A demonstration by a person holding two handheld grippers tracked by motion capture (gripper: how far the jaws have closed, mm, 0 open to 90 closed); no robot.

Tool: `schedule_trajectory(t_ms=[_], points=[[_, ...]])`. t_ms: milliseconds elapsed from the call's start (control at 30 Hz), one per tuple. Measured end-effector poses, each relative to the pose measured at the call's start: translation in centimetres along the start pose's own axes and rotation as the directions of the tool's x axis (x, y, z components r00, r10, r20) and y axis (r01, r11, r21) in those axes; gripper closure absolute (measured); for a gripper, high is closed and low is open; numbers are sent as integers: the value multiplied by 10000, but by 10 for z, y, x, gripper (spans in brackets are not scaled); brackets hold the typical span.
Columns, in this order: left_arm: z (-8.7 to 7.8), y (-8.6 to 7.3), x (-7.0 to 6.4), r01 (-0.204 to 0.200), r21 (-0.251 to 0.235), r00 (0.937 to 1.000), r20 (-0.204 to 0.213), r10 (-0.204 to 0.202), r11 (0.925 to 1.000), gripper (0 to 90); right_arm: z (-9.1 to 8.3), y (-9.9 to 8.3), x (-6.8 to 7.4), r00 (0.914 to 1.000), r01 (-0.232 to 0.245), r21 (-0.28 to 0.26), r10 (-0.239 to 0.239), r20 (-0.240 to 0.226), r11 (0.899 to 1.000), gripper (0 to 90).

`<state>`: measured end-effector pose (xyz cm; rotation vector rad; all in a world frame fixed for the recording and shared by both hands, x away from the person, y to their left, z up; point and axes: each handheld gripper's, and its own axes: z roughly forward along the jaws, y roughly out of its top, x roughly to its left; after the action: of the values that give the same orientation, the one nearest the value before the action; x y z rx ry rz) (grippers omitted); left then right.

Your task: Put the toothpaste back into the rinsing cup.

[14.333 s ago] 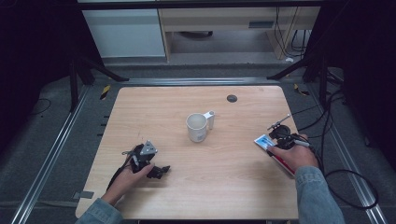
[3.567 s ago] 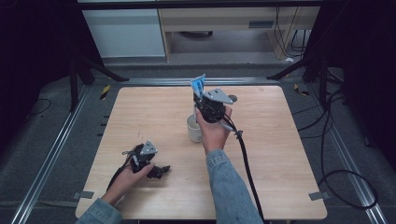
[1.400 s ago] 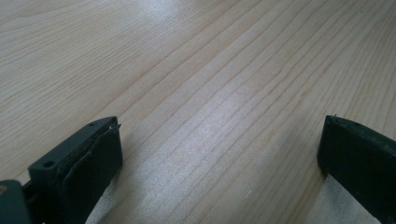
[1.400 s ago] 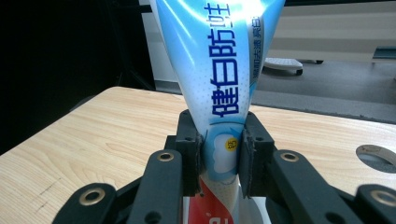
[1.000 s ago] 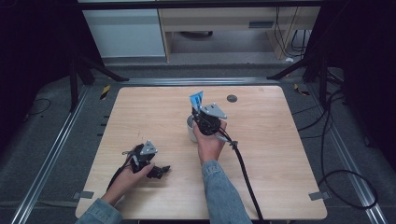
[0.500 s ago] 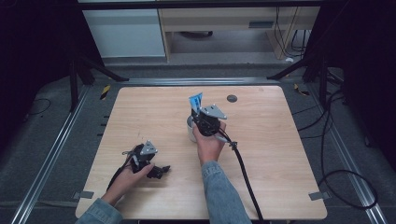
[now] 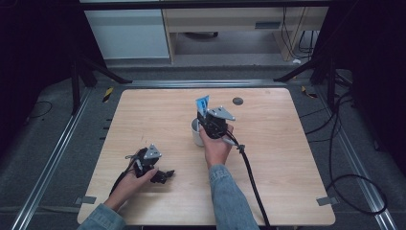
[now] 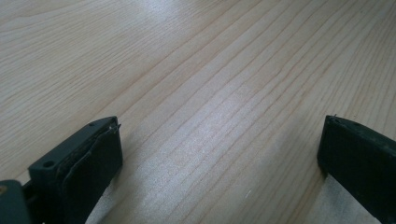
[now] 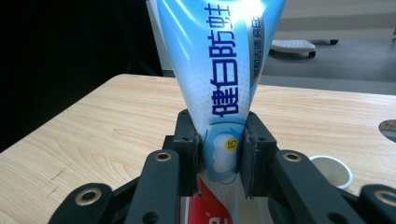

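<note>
A blue and white toothpaste tube (image 7: 203, 104) stands upright, crimped end up, with my right gripper (image 7: 207, 116) shut on its lower part. In the right gripper view the tube (image 9: 219, 70) rises between the jaws of that gripper (image 9: 219, 149). A white cup (image 7: 196, 134) stands on the table just below and left of the right gripper, and its rim (image 9: 331, 170) appears low at the right. My left gripper (image 7: 163, 175) lies on the table near the front left, held by a hand. Its jaws (image 8: 219, 154) stand wide open over bare wood.
The wooden table (image 7: 143, 115) has a small dark disc (image 7: 238, 100) near its far edge, also at the right edge of the right gripper view (image 9: 390, 128). A black cable (image 7: 251, 177) trails from the right gripper to the front edge. Dark floor and metal rails surround the table.
The right gripper carried the tube from the table's right side to above the cup, then sank slightly toward it in the last second. The left gripper has stayed put.
</note>
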<state>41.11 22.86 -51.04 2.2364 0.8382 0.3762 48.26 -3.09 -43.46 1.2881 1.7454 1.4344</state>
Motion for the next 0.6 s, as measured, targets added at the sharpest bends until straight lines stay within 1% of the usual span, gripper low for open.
schedule_trajectory(t_ms=[233, 400, 533, 600], points=[[0, 0, 0, 3, -5, 10000, 1, -3, 10000, 0, -1, 1, -8, 9996, -268, 144, 267, 112, 9995, 695], [0, 0, 0, 5, -5, 10000, 0, -5, 10000, 0, -2, 1, -12, 9995, -272, 182, 270, 134, 9995, 685], [0, 0, 0, 4, -5, 10000, 0, -4, 10000, 0, -2, 1, -12, 9995, -283, 206, 280, 135, 9994, 672], [0, 0, 0, 7, -7, 10000, 2, -7, 10000, 0, -3, 1, -13, 9996, -186, 204, 182, 194, 9996, 657]])
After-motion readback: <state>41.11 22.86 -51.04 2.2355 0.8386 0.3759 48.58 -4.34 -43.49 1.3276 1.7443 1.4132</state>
